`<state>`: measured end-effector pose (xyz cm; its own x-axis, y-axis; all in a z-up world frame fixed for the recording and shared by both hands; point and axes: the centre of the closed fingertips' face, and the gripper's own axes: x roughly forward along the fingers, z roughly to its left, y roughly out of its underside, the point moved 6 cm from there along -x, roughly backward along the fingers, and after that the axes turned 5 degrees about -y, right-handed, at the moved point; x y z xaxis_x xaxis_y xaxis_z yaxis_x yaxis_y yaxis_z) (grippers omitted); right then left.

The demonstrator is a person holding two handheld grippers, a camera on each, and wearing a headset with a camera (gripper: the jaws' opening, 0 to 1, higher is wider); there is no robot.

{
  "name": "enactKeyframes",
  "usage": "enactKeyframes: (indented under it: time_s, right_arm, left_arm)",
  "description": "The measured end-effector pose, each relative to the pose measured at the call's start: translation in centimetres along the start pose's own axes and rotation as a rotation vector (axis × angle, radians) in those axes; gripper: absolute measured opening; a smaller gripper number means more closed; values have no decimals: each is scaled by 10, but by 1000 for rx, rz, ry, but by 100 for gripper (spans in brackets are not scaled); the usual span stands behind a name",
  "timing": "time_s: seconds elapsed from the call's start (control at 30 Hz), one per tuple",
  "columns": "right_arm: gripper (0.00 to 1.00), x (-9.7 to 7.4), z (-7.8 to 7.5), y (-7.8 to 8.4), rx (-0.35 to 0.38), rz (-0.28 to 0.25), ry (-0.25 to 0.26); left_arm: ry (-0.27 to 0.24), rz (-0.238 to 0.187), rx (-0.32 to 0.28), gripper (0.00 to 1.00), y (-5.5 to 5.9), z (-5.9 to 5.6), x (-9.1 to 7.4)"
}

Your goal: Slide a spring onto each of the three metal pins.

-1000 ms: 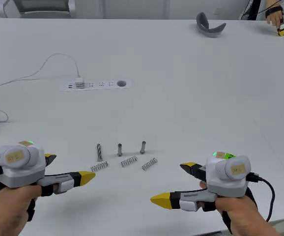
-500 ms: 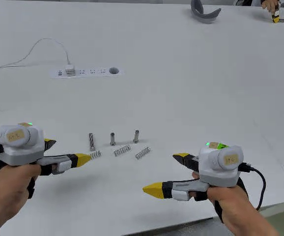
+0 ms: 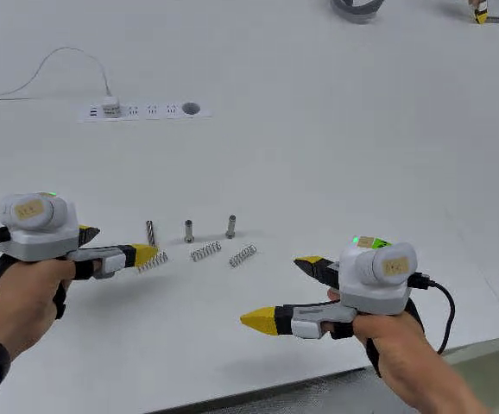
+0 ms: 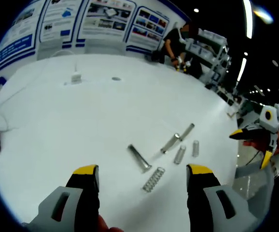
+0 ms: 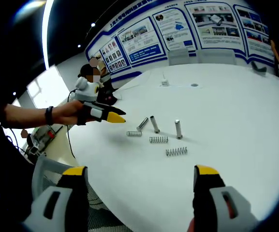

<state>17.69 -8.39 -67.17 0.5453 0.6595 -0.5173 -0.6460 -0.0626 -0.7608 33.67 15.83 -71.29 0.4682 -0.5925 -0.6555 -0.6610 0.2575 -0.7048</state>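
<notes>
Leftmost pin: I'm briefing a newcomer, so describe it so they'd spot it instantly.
On the white workbench, three metal pins stand in a row behind three springs. It is the leftmost pin, beside the yellow tip of the left claw, taller than its two neighbours.

Worktop: a large plain white worktop [image 3: 336, 155] is spread across most of the room.
Wall: blue-and-white printed poster panels [image 5: 188, 26] are mounted in a row behind it.
Light: long white ceiling strip lamps [image 4: 248, 17] are lit, and a bright window [image 5: 42, 88] is seen at one side.
Fittings: a white power strip [image 3: 142, 110] is laid on the worktop.
Shelving: pale storage racks [image 4: 214, 42] are set at the far end.
</notes>
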Motion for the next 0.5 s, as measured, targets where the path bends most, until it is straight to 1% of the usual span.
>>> enactKeyframes:
  time_s: [0.17,0.23,0.3,0.5]
  right_arm:
    - [91,1,-1,-1,7,0,-1]
    - [91,2,-1,0,11,0,-3]
    - [91,3,-1,0,13,2,-4]
    - [90,5,-1,2,23,8,-9]
  left_arm:
    - [-11,1,-33,68,-2,6,13]
    - [-18,4,-42,66,-4,4,15]
    - [-29,7,-48,63,-3,6,19]
    - [-24,13,-96,53,-1,9,33]
